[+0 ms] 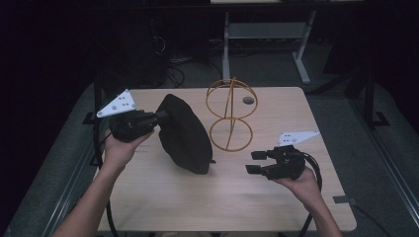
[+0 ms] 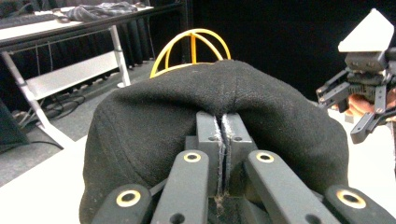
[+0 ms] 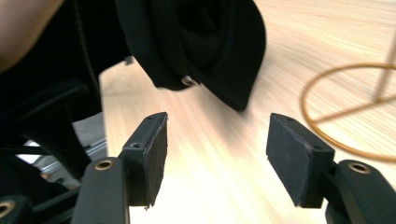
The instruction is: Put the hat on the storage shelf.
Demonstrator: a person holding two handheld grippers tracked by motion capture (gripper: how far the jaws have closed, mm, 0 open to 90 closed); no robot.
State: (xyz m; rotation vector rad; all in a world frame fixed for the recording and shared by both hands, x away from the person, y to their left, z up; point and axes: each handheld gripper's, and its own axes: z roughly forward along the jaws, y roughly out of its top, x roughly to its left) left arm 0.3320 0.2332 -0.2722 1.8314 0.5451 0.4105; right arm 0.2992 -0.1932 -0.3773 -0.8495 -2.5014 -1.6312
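Note:
A black cap hangs tilted over the wooden table, held at its edge by my left gripper, which is shut on the fabric. In the left gripper view the cap bulges over the pinched jaws. A yellow wire hat stand rises just right of the cap, its top loops showing behind the cap. My right gripper is open low over the table right of the cap, nothing between its pads. The cap's rim hangs ahead of it, with the stand's base ring to the right.
A small round hole sits in the table near the far edge. Beyond the table stand a white-legged desk frame and tangled cables on the dark floor. The near half of the tabletop is bare wood.

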